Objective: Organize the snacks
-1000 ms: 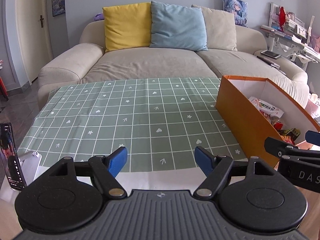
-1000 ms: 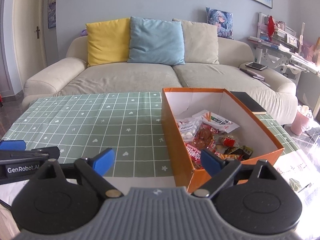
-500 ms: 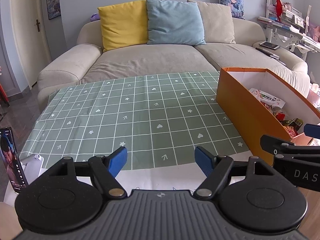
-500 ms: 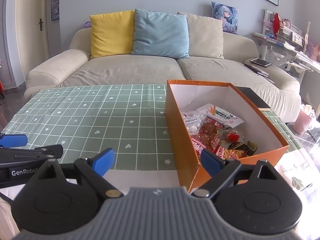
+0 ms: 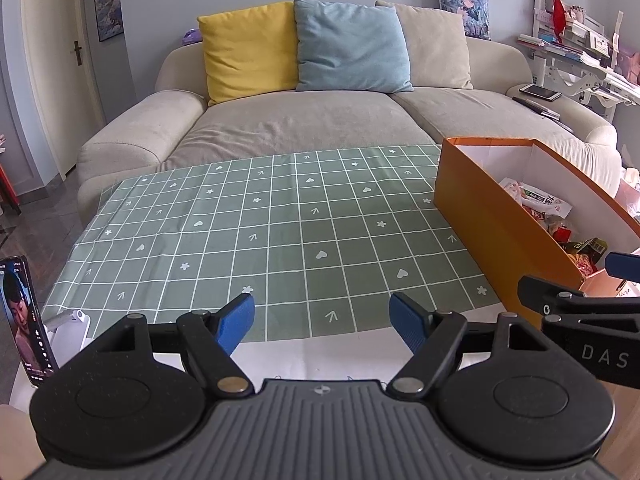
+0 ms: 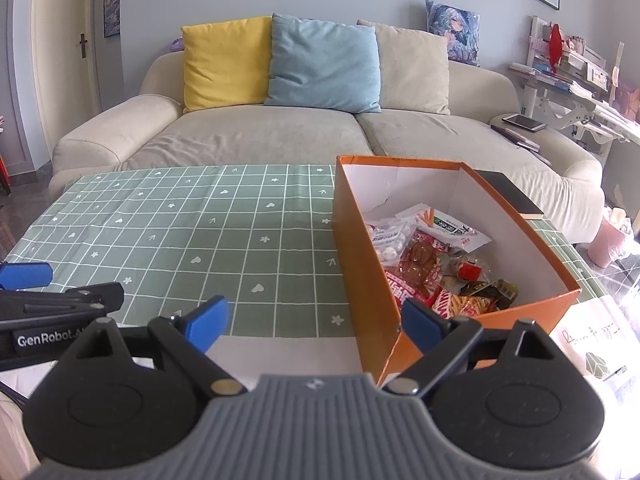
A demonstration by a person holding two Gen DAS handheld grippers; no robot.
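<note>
Nothing moved | orange box (image 6: 362, 280) of snacks (image 6: 436, 264) ahead of right tool (image 6: 316, 316)

Between the earlier pictures and now both views have tipped slightly: the sofa (image 5: 320, 128) and the cloth (image 5: 280, 232) sit a little lower in frame than a second ago. In the left wrist view the phone (image 5: 24, 320) at near left shows more of its screen. No object on the table has shifted.
</note>
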